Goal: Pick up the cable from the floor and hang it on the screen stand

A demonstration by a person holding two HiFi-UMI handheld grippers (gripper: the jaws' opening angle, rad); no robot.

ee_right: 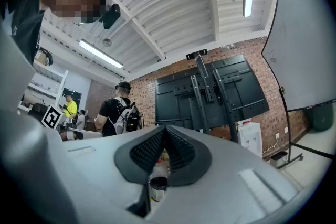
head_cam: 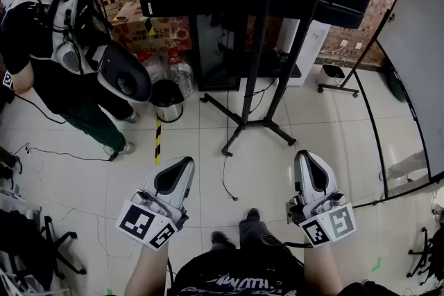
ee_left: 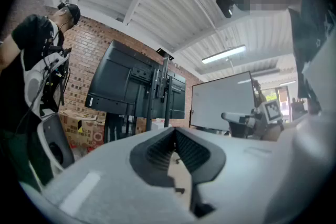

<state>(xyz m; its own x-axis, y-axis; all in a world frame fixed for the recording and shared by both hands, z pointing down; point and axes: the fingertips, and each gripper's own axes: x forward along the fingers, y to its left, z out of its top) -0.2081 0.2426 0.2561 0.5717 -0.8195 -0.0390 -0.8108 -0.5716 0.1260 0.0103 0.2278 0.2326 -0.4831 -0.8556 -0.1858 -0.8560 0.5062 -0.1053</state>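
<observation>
A thin black cable [head_cam: 224, 170] lies on the tiled floor. It runs from under the black screen stand [head_cam: 258, 80] towards my feet and ends near the middle of the floor. My left gripper [head_cam: 186, 163] hovers left of the cable's end, my right gripper [head_cam: 304, 154] well to its right. Both are shut with nothing between the jaws. In the left gripper view the left gripper [ee_left: 175, 129] points at the dark screens [ee_left: 131, 86]. In the right gripper view the right gripper [ee_right: 165, 127] points at the stand's back [ee_right: 210, 89].
A person with a backpack [head_cam: 48, 45] stands at the left, and another thin cable [head_cam: 62, 153] trails on the floor there. A bin [head_cam: 166, 100], water bottles [head_cam: 180, 71] and boxes [head_cam: 132, 28] sit by the stand. A whiteboard [head_cam: 416, 59] stands right, a chair base [head_cam: 55, 242] lower left.
</observation>
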